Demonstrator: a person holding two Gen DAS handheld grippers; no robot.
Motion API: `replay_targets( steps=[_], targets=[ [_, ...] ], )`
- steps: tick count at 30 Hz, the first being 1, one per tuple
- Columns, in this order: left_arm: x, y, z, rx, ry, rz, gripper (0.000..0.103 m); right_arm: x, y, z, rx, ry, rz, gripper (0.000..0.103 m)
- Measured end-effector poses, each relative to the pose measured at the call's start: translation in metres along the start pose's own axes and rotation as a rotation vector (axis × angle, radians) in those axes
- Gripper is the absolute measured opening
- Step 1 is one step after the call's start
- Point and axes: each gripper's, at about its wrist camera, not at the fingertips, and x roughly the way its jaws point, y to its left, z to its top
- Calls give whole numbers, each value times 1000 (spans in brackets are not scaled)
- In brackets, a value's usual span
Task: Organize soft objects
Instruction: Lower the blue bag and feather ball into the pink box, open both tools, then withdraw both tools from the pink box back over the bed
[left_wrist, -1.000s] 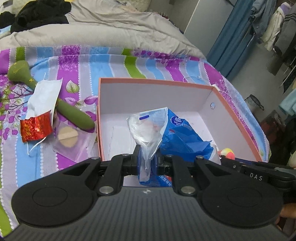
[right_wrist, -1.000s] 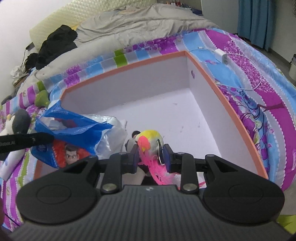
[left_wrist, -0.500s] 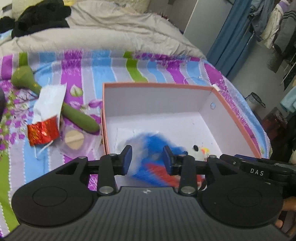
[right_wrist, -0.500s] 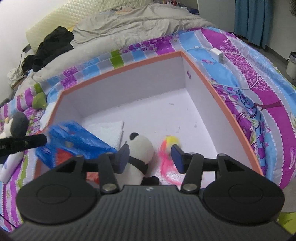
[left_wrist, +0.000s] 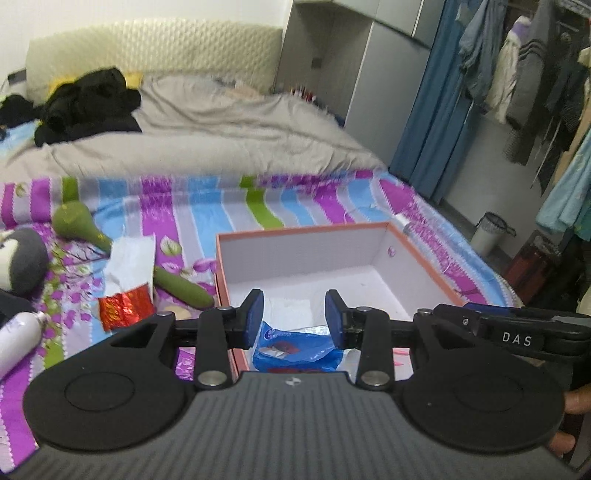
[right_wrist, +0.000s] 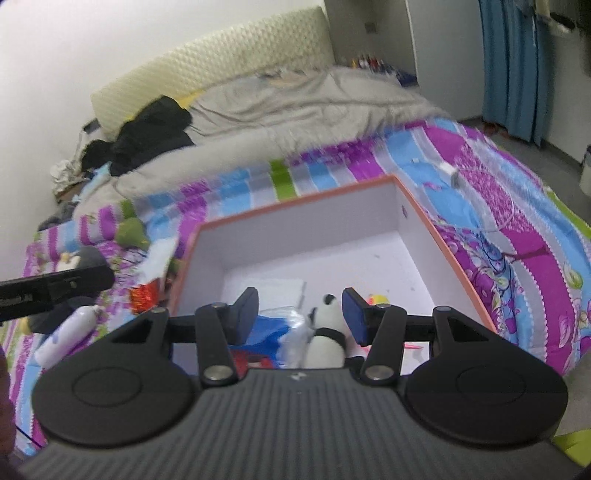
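Note:
An orange-rimmed white box (left_wrist: 306, 230) (right_wrist: 295, 201) sits on the striped bedspread. Inside it lie a blue plastic bag (left_wrist: 295, 349) (right_wrist: 264, 332), a panda plush (right_wrist: 327, 332) and a yellow-pink toy (right_wrist: 376, 298). My left gripper (left_wrist: 294, 317) is open and empty, raised above the box's near edge. My right gripper (right_wrist: 301, 312) is open and empty above the box, over the panda. The right gripper's body shows at the right of the left wrist view (left_wrist: 517, 330).
On the bedspread left of the box lie a green plush (left_wrist: 110, 243), a white tissue packet (left_wrist: 131, 260), a red foil wrapper (left_wrist: 125, 308), a grey-white plush (left_wrist: 22, 264) and a white bottle (left_wrist: 16, 338). A charger (right_wrist: 448, 173) lies right of the box.
Both grippers opened and dropped their loads into the box: the left let go of the blue bag, the right the yellow-pink toy. Both then lifted up and back.

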Motion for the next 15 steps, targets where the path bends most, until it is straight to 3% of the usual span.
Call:
replay_targets(
  steps=[7, 15],
  targets=[
    [-60, 7, -24, -7, -69, -4, 42, -48, 27, -18, -31, -92, 40, 53],
    [-99, 24, -65, -22, -78, 31, 42, -76, 57, -53, -66, -131, 106, 53]
  ],
)
